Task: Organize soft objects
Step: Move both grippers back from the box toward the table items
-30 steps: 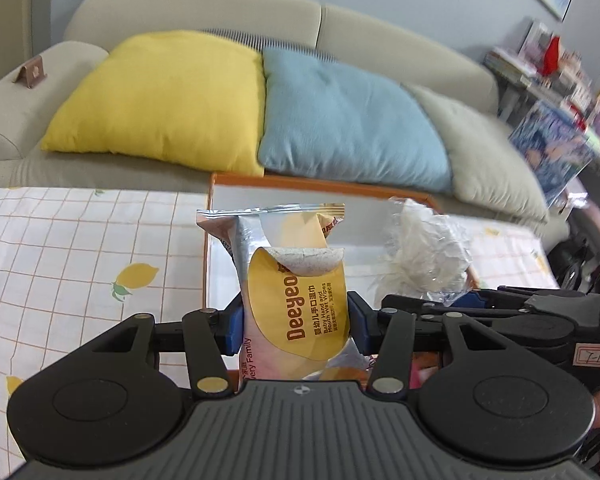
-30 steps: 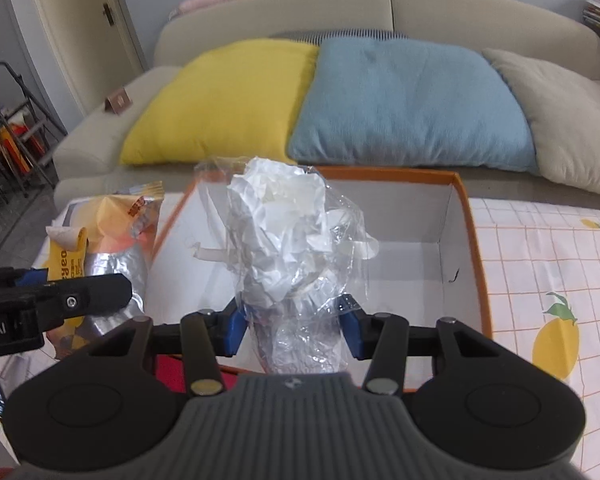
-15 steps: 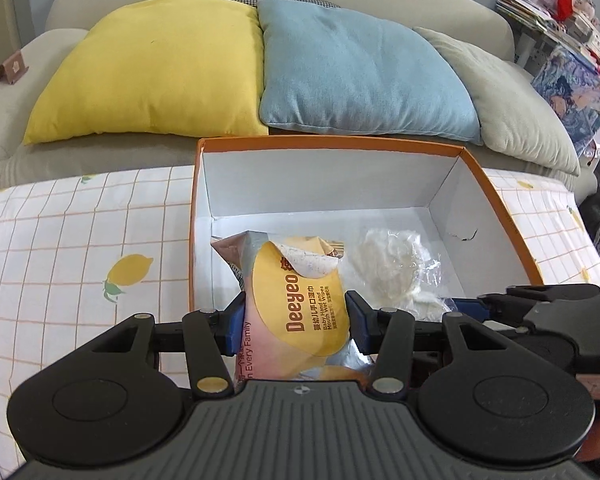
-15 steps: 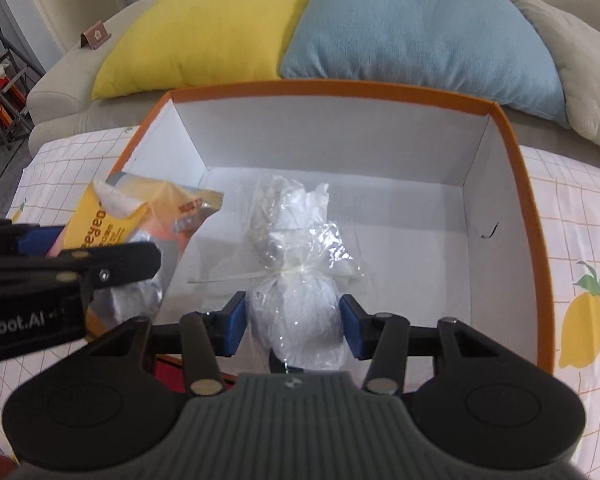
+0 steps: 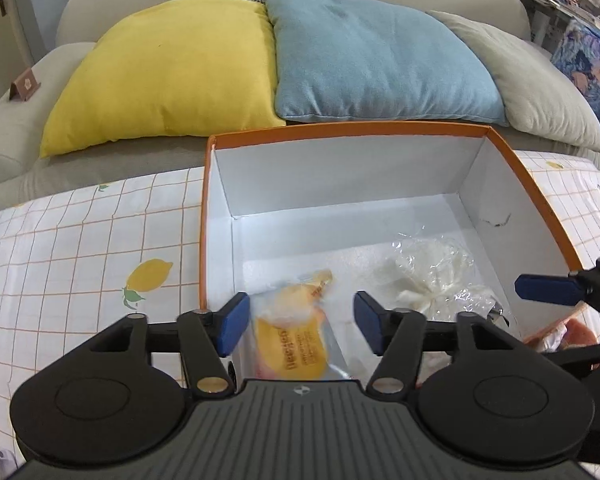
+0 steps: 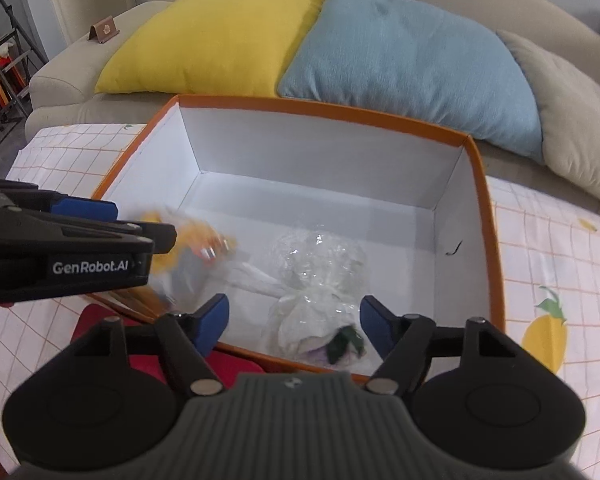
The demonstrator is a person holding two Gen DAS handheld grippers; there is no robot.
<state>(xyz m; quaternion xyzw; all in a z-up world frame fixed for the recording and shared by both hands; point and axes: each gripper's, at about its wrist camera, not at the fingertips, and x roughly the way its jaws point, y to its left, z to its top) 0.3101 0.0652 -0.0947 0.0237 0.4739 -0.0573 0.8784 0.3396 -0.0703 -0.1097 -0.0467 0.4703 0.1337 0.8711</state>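
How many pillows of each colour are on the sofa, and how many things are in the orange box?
Yellow pillow: 1
Blue pillow: 1
Beige pillow: 1
Yellow wipes pack in the box: 1
Clear bag of white stuff in the box: 1
Total: 3 pillows and 2 things in the box, 5 altogether.

Orange-rimmed white box (image 5: 532,184) — lemon-print checked cloth (image 5: 80,248)
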